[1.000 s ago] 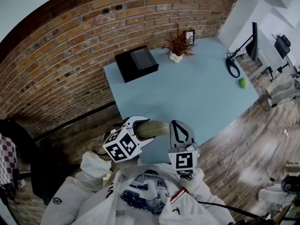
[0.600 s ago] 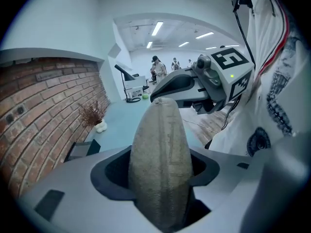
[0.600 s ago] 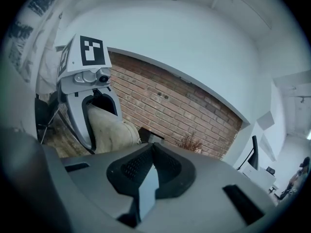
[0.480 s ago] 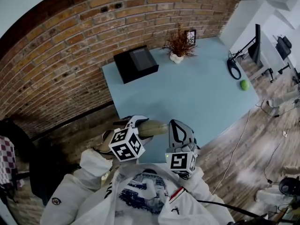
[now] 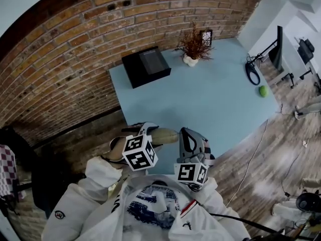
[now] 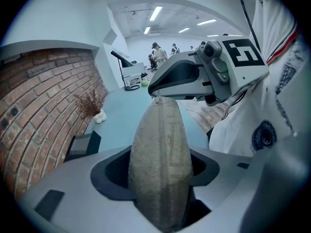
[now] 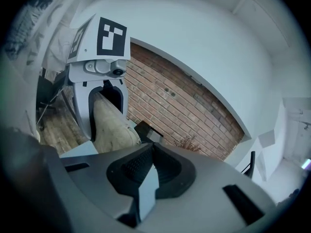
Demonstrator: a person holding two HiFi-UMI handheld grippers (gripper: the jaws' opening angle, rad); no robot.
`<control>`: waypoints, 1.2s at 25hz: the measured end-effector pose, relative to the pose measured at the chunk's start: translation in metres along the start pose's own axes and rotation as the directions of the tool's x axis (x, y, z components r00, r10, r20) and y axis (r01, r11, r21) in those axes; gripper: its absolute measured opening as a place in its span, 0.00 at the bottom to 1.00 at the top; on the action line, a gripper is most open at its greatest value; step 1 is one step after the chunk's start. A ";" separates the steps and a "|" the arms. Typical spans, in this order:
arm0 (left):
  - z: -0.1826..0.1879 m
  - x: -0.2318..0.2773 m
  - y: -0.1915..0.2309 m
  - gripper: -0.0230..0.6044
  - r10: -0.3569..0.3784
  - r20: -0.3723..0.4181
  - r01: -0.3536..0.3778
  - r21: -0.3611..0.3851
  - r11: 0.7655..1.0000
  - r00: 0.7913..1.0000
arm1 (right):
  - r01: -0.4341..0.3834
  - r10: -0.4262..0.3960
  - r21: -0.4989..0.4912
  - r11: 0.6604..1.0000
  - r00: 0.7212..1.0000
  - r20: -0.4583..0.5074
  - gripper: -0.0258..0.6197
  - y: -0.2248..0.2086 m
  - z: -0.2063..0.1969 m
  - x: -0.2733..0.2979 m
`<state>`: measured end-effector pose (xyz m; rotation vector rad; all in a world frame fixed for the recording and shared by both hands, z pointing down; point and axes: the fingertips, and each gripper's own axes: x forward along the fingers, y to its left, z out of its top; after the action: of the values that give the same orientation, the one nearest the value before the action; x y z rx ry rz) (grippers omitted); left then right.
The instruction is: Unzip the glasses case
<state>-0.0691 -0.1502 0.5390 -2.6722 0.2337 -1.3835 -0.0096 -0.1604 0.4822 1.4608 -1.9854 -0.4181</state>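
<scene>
My left gripper [image 5: 149, 134] has its jaws clamped on the case [image 6: 160, 164], held above the tabletop's [image 5: 210, 94] near edge. My right gripper [image 6: 158, 92], jaws together, meets the case's far tip. I cannot tell whether it pinches the pull. The zip looks closed, so unzipping remains.

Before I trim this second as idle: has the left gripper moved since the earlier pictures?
Yes, slightly. In the head view the left gripper, shut on the case, has drifted right, judged against the black box.
</scene>
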 end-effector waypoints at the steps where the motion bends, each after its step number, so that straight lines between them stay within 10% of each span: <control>1: -0.001 0.001 0.001 0.50 -0.001 -0.014 0.001 0.003 1.000 1.000 | -0.001 0.001 -0.010 1.000 1.000 -0.004 0.07 0.001 -0.001 0.001; 30: -0.024 0.023 0.007 0.50 0.030 -0.278 -0.016 0.055 0.998 0.960 | 0.008 -0.028 -0.327 0.945 0.998 -0.056 0.07 0.023 -0.001 0.011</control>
<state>-0.0765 -0.1622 0.5698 -2.4178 0.2500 -1.7318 -0.0279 -0.1628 0.5000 1.2663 -1.7568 -0.6692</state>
